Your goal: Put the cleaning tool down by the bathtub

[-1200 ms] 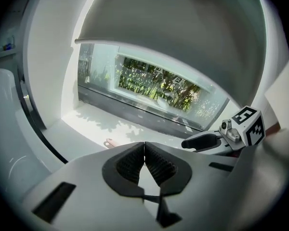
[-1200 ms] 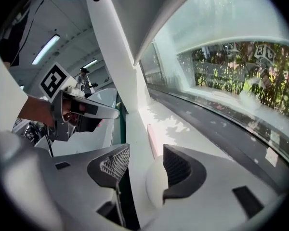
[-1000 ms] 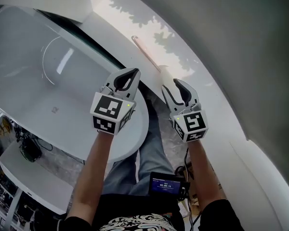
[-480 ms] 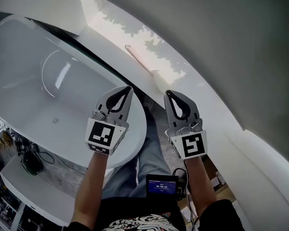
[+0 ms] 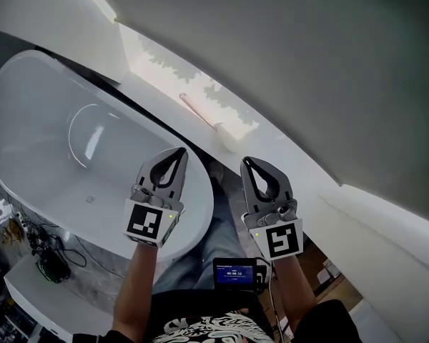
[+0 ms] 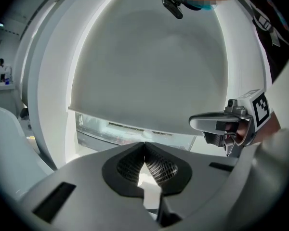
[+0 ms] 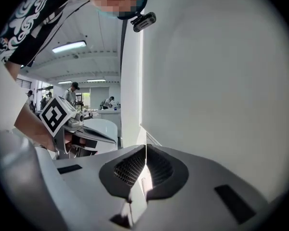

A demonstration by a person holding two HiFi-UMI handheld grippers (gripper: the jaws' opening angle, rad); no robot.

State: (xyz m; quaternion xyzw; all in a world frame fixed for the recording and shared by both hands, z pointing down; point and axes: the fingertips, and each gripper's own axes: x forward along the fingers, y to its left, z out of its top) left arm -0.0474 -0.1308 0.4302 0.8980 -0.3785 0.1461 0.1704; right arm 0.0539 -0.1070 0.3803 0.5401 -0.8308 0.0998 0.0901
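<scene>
The cleaning tool [image 5: 209,118] lies on the ledge [image 5: 289,157] by the bathtub [image 5: 50,163]; my right gripper [image 5: 249,163] is clenched on nothing (left gripper [image 5: 179,152] likewise); placing looks done; next I'd simply draw clear.

Smooth, glossy white bathtub [image 5: 50,141]; matt white ledge [image 5: 289,159]; left claw [image 5: 179,153] and right claw [image 5: 248,163], matt grey plastic with mesh-textured pads [image 6: 156,167].

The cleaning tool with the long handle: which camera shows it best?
The head view. There the cleaning tool lies whole on the white ledge beside the bathtub. Neither gripper view shows it; they face the wall.
</scene>
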